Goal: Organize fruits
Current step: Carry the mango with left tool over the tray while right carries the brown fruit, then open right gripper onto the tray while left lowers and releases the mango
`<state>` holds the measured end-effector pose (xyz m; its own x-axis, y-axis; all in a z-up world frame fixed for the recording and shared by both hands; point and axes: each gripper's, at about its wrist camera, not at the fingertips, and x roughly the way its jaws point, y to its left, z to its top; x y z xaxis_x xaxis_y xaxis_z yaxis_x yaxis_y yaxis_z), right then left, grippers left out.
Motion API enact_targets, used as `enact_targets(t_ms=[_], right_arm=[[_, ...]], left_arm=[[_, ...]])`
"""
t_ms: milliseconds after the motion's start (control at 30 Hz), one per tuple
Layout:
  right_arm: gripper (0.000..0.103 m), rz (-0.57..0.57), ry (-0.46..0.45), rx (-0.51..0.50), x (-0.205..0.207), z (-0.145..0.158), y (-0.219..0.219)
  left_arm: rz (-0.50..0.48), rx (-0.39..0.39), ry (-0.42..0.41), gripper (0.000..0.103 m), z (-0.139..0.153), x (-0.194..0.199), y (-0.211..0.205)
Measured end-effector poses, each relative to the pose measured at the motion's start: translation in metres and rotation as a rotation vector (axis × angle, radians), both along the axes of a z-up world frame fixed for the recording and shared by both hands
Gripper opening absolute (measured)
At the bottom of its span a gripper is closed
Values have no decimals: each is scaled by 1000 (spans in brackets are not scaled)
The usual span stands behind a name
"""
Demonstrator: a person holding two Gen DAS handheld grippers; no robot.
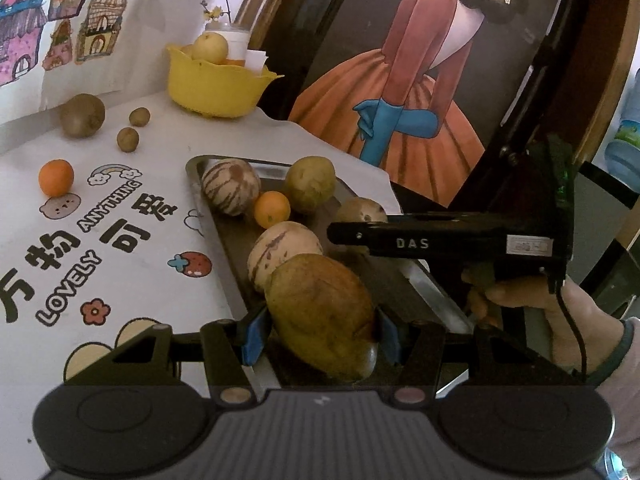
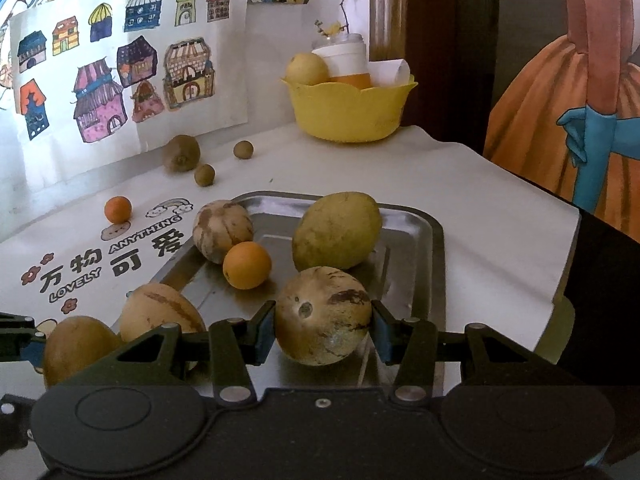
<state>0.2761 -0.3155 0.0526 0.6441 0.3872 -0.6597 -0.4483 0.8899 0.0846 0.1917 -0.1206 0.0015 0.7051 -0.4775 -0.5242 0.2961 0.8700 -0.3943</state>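
On the desk (image 2: 460,184) the metal tray (image 2: 436,240) lies just ahead of my grippers. My left gripper (image 1: 320,334) clamps a mango (image 1: 324,316), my right gripper (image 2: 324,330) a striped melon (image 2: 322,314). Next I judge both need setting down on the tray.

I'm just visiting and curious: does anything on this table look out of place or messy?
Somewhat. An orange, a kiwi and two small brown fruits lie loose on the tablecloth, outside the metal tray and yellow bowl. Nothing looks spilled or damaged.
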Motion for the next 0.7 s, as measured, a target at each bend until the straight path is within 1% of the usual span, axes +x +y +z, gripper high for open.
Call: enact_targets(t_ms=[267, 533, 700], right_arm=[[50, 15, 2, -10, 5, -8, 8], [51, 17, -11, -13, 5, -9, 9], [52, 15, -15, -10, 3, -8, 8]], left_arm=[[-6, 5, -4, 61, -3, 4, -2], [-22, 8, 0, 61, -5, 5, -4], [-36, 4, 19, 61, -6, 7, -5]])
